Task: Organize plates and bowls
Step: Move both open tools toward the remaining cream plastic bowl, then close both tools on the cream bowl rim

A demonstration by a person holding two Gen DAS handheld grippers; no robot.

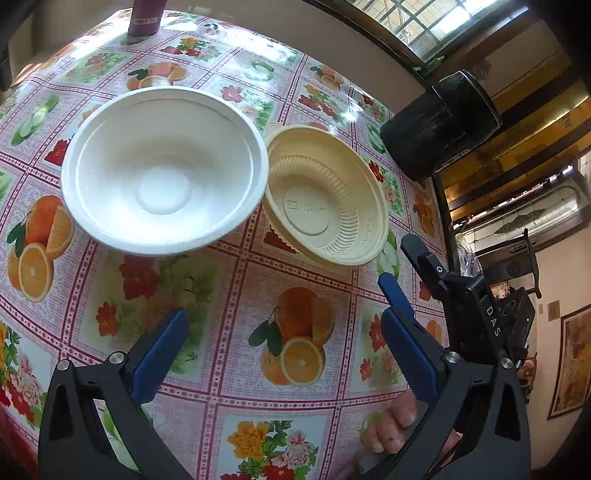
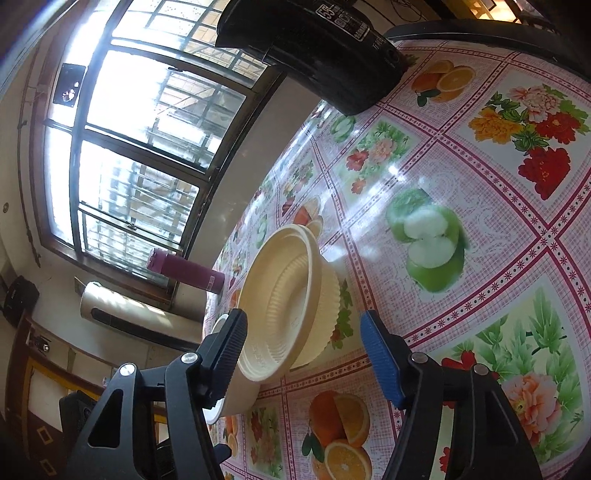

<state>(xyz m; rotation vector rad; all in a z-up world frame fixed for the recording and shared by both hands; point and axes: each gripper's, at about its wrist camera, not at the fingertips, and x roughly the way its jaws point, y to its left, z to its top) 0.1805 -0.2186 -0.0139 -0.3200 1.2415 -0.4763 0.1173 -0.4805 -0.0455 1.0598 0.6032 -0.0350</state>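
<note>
A white bowl (image 1: 164, 170) stands upright on the fruit-patterned tablecloth (image 1: 295, 288), ahead of my left gripper (image 1: 286, 350). That gripper hovers over the cloth, open, with nothing between its blue pads. A cream ribbed bowl (image 1: 325, 195) sits right of the white bowl, its left rim tucked under the white rim. My right gripper (image 1: 393, 260) is at the cream bowl's right edge. In the right wrist view the cream bowl (image 2: 291, 295) has its near rim between the fingers of the right gripper (image 2: 301, 339). The left finger overlaps the rim; the blue right pad (image 2: 380, 358) stands clear of it. A sliver of the white bowl (image 2: 216, 411) shows behind.
A purple bottle (image 1: 144, 18) stands at the table's far edge. A black cylindrical appliance (image 1: 439, 122) stands at the table's edge beyond the cream bowl. A hand (image 1: 395, 424) grips the right tool. A window (image 2: 129, 147) lies beyond the table.
</note>
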